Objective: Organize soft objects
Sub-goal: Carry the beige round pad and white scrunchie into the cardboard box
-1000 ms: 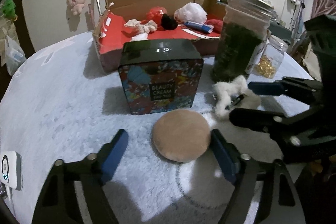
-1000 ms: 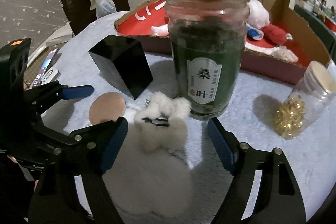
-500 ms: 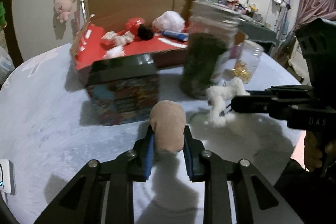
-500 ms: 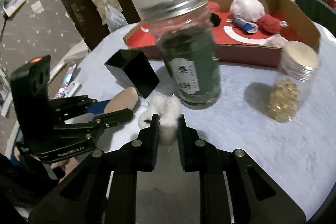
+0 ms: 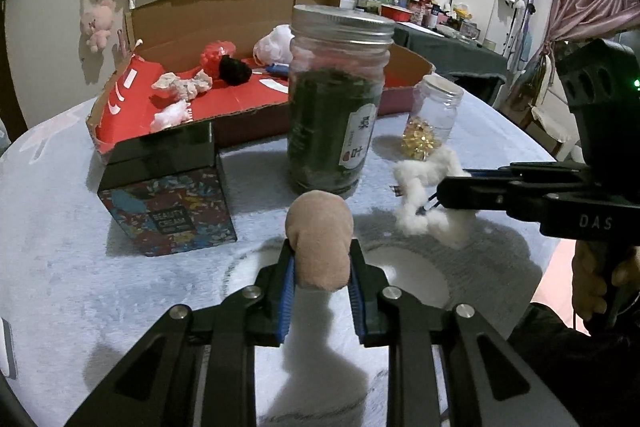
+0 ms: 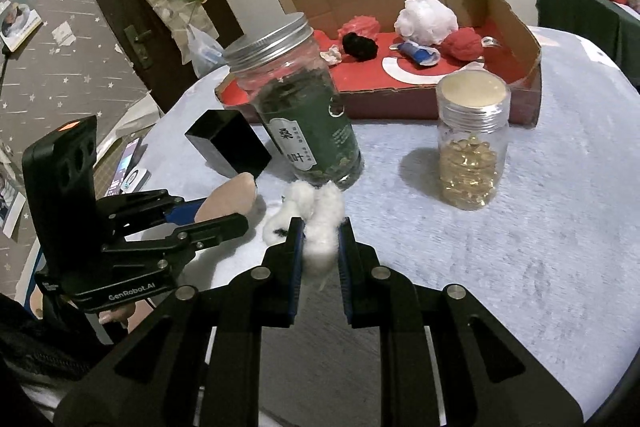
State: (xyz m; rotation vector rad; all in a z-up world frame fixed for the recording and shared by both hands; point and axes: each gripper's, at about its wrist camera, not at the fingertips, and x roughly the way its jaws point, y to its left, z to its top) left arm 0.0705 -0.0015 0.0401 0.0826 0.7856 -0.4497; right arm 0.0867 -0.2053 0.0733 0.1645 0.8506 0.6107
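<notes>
Left claw (image 5: 322, 267) is clamped on the tan puff (image 5: 320, 243), which bulges above the pads: soft, light, squashy, best pinched across its middle. Ahead of it stands the tin (image 5: 168, 195), then the green jar (image 5: 336, 99). Right claw (image 6: 320, 247) squeezes the white fluff (image 6: 320, 227), wispy and light. 2 soft things are held; the box (image 6: 516, 27) lies beyond both jars.

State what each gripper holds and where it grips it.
Left gripper pinches the tan puff across its near part, folding it. Right gripper clamps the white fluffy piece across its lower part.
</notes>
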